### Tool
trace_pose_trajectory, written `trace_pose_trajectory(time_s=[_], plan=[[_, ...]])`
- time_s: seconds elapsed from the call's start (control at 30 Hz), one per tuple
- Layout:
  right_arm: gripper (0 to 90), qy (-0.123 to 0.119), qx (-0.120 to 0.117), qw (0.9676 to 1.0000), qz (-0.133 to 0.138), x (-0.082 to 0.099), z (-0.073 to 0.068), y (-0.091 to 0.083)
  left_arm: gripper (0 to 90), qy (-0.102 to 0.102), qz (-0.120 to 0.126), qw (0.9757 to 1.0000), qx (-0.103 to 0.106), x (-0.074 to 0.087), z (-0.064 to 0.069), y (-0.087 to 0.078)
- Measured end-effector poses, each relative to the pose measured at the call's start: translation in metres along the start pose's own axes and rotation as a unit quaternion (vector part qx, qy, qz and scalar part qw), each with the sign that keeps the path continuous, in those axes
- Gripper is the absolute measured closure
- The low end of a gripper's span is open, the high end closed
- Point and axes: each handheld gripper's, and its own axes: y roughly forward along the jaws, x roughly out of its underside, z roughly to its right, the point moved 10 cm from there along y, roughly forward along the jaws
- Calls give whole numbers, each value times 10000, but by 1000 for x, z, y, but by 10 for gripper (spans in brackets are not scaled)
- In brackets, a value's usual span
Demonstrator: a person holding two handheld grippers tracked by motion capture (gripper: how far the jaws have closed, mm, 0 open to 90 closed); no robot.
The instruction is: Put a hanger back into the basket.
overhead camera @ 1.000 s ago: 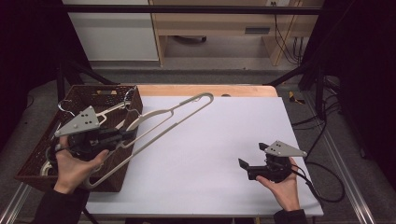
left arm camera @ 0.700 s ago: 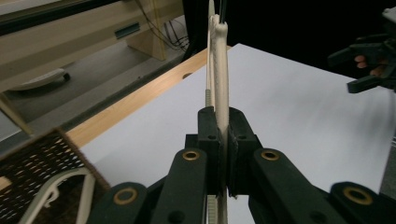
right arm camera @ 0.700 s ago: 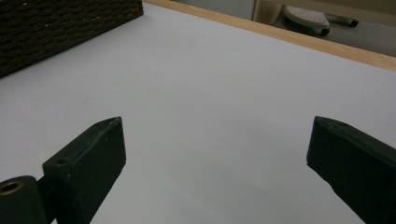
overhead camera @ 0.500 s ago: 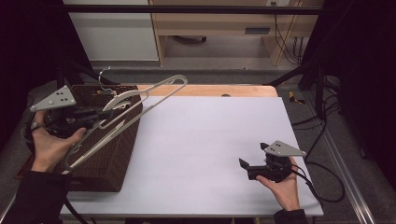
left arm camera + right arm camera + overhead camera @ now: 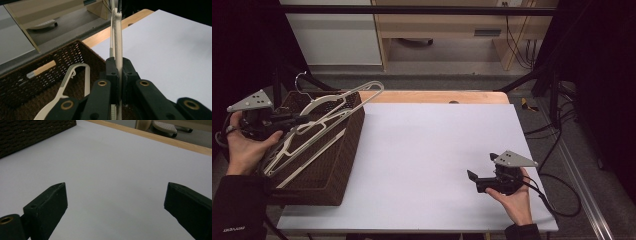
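Two grippers: one in each of the person's hands, left at the basket, right over the bare desk.
Left gripper [image 5: 294, 120]: clamped on a cream hanger; in the left gripper view its jaws [image 5: 117, 77] meet on the hanger's thin bar with no gap showing.
Held hanger [image 5: 343, 102]: it runs from the left gripper's jaws up and away, tilted, its far end past the basket's far corner and above the desk's wooden edge; in the left gripper view the bar [image 5: 118, 37] rises straight ahead between the jaws.
Left hand [image 5: 243, 145]: wrapped round the gripper body from beneath, at the basket's outer side, grey plate on top.
Basket [image 5: 327, 175]: dark woven, directly under and ahead of the left gripper, sitting at the desk's edge.
Other hangers [image 5: 297, 150]: cream ones lying slanted inside the basket, below the left gripper; one with a grey strip [image 5: 75, 75] shows just left of the jaws in the left gripper view.
Right gripper [image 5: 477, 177]: jaws wide apart, nothing between them; in the right gripper view the two black jaws [image 5: 116, 202] stand far apart over plain white surface.
Right hand [image 5: 512, 200]: holds its gripper low over the desk, well apart from the basket and the held hanger.
Desk [image 5: 437, 135]: white top ahead of the right gripper, wooden strip along its far edge.
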Motion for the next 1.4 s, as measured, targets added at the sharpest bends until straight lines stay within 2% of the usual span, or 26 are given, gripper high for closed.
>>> trace_pose_trajectory(time_s=[0.17,0.53,0.73,0.8,0.9,1.1,1.23,1.4], plan=[[52,-5,-2,10000,14,0,0,1,866,-88,-52,9999,28,12,-14,1],[51,-15,22,10000,9,0,1,0,866,-401,-140,9988,-232,37,-44,-10],[53,-19,30,10000,-7,0,2,0,866,-568,-135,9978,-322,49,-56,-18],[55,-39,26,10000,-26,1,2,0,865,-595,-185,9972,-413,54,-60,-21],[56,-37,33,10000,-39,1,2,1,866,-650,-431,9954,-551,66,-68,-22],[57,-4,41,10000,-63,2,2,2,866,-785,-478,9950,-380,77,-64,-15],[59,7,26,10000,-63,2,1,2,865,-817,-665,9939,-318,86,-58,-2],[61,18,4,10000,-36,1,1,0,863,-1043,-739,9916,-214,99,-53,10]])
